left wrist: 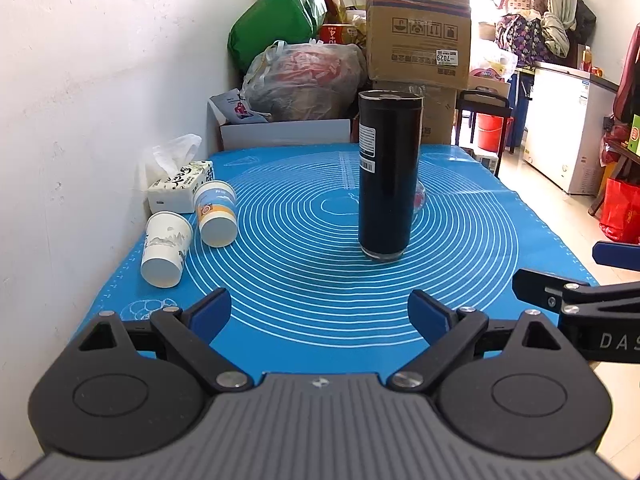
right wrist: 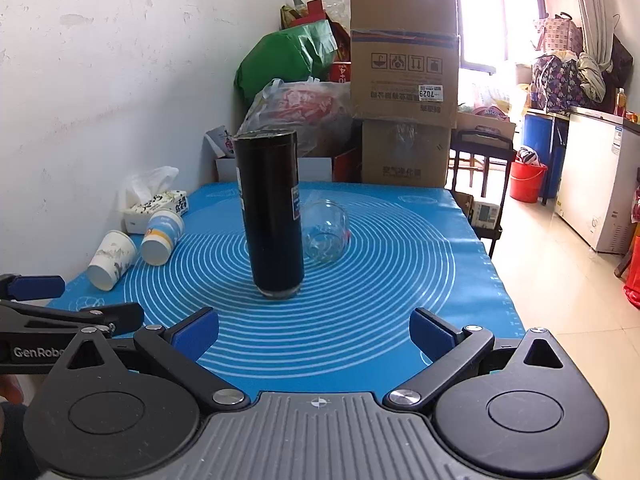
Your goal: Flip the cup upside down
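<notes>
A tall black cup (left wrist: 388, 176) stands upright in the middle of the blue mat (left wrist: 304, 280); it also shows in the right wrist view (right wrist: 274, 216). My left gripper (left wrist: 320, 312) is open and empty, a short way in front of the cup. My right gripper (right wrist: 314, 332) is open and empty, in front of the cup and slightly to its right. Each gripper's fingers show at the edge of the other's view. A clear glass jar (right wrist: 326, 232) lies on its side just behind the black cup.
Two paper cups (left wrist: 164, 252) (left wrist: 216, 212) lie on their sides at the mat's left edge by a tissue pack (left wrist: 180, 188). The white wall (left wrist: 80, 100) runs along the left. Cardboard boxes (left wrist: 418, 20) and bags stand behind the table. The table's right edge drops to the floor (right wrist: 560, 272).
</notes>
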Motion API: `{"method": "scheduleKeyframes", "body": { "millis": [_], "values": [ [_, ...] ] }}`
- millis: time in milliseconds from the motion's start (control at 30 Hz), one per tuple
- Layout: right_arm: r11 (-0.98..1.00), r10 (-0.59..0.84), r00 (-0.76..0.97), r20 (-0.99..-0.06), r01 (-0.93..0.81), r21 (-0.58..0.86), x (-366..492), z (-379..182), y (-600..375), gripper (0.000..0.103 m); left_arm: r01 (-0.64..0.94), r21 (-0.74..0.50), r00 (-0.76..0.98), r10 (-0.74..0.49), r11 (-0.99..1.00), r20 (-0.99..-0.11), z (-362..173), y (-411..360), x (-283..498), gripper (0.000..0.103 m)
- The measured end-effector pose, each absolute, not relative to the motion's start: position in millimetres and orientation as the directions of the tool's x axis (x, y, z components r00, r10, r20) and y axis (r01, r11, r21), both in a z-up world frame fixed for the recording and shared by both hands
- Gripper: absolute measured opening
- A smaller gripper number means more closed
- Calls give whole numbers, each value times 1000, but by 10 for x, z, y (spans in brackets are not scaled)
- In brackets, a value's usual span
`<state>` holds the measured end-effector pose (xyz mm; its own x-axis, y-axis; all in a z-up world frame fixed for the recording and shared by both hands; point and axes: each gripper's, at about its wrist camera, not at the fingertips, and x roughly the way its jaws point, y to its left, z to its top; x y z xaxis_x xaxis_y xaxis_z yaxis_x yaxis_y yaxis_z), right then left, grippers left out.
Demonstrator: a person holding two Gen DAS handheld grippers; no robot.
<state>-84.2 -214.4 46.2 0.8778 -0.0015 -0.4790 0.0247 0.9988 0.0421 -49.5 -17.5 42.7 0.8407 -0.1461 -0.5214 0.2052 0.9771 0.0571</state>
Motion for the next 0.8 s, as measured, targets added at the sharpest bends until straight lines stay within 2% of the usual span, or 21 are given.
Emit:
{"method": "scheduleKeyframes", "body": {
  "millis": [800],
  "values": [
    [1000, 5, 875, -484, 9, 26, -948, 447, -2194, 103, 215, 48, 833, -157, 975, -531, 393, -174, -583, 95]
  ]
}}
